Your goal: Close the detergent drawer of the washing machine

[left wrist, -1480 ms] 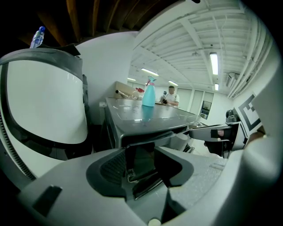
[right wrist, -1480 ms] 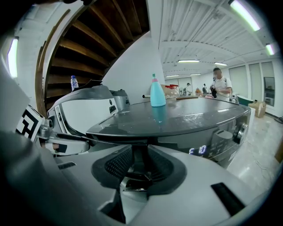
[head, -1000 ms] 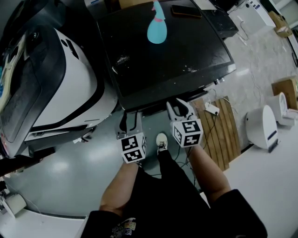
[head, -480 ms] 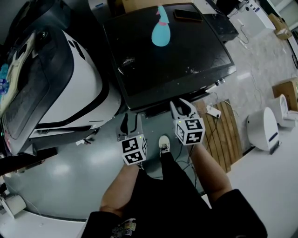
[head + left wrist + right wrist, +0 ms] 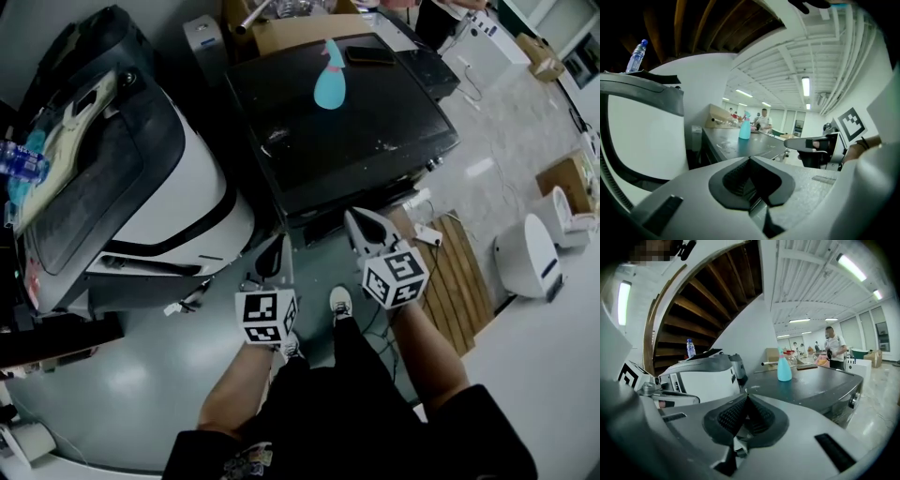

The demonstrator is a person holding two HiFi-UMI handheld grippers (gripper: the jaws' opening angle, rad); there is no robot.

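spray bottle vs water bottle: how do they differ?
The spray bottle is opaque teal. The water bottle is clear with a blue cap. The spray bottle stands on the dark machine, while the water bottle is on top of the white machine beside it. Both stand upright.

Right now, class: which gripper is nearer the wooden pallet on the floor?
Right. The right gripper is by the left edge of the wooden pallet; the left gripper is farther left, past the person's shoe, toward the white machine.
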